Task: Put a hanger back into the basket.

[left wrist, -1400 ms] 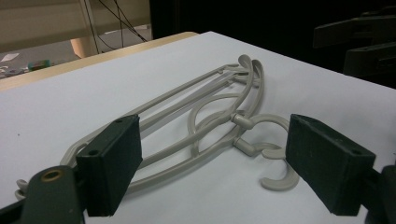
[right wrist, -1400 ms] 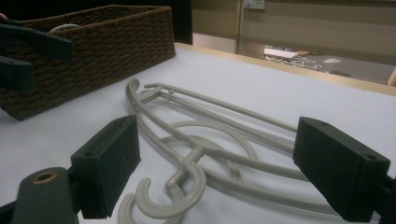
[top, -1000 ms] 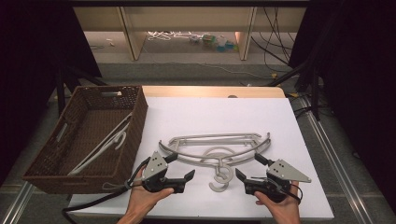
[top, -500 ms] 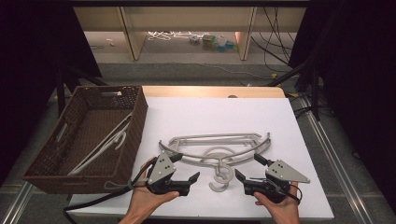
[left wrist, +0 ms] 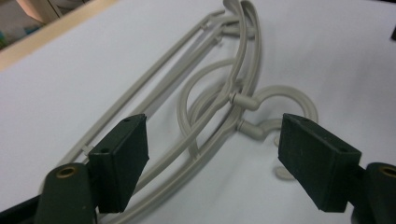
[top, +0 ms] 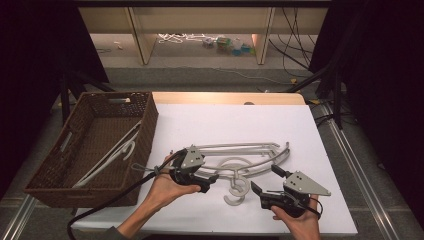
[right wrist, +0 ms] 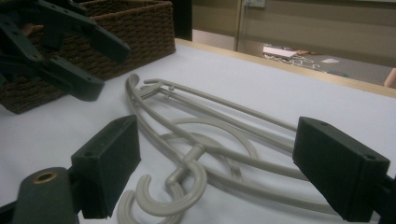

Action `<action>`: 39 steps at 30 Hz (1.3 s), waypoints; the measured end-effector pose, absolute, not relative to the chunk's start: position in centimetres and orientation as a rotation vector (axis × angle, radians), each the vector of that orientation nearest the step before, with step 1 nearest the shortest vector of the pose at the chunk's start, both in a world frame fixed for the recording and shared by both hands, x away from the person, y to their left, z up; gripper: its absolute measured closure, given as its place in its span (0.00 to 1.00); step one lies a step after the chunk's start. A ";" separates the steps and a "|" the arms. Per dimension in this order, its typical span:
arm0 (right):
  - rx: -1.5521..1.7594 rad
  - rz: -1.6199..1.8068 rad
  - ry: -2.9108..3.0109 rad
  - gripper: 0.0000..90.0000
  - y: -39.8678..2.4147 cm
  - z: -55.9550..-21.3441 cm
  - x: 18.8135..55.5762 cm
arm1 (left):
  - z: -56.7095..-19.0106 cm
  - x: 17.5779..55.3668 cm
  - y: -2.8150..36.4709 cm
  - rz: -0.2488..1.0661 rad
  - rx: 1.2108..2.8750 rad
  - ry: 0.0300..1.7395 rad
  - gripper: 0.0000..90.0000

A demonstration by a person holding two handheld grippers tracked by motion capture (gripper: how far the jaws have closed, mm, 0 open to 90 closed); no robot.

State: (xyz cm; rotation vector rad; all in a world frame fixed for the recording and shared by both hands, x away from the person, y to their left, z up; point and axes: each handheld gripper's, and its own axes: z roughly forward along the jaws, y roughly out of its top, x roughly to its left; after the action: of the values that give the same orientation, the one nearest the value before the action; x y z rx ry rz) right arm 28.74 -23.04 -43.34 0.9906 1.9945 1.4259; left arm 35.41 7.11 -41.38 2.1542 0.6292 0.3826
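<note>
- We count two grey hangers (top: 245, 159) stacked on the white worktop (top: 210, 125), judging by their two hooks (right wrist: 180, 186).
- We count at least one more pale hanger (top: 112, 152) in the basket; the exact number is hard to tell.
- We count one wicker basket (top: 50, 172).
- We count two grippers, left gripper (top: 212, 181) and right gripper (top: 265, 180), each with two jaws.

Black claws (top: 210, 181), grey tri plates, blk cables.

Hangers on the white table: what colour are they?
Pale grey-beige plastic hangers, seen best in the left gripper view.
</note>
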 end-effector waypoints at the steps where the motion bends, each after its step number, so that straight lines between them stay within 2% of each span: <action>1: 0.983 1.435 1.997 0.18 -23.0 -43.4 28.8 | -41.6 35.7 7.1 0.374 2.167 0.633 0.27; 7: 0.986 1.433 1.998 0.18 -23.0 -43.4 28.8 | -42.2 36.9 6.7 0.339 2.204 0.623 0.29; 10: 0.986 1.434 1.992 0.18 -22.9 -43.5 28.9 | -42.1 37.7 6.3 0.334 2.228 0.619 0.33; 22: 0.982 1.434 2.004 0.18 -22.9 -43.5 28.9 | -43.5 40.2 5.3 0.271 2.361 0.603 0.33; 39: 0.979 1.428 2.009 0.18 -22.8 -43.5 28.9 | -45.3 41.4 3.8 0.231 2.473 0.539 0.36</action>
State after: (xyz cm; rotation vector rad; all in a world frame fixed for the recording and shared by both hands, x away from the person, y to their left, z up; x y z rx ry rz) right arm 28.90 -22.83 -43.50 0.9795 2.0090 1.4282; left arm 41.39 3.83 -45.25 2.4729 0.5388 0.2308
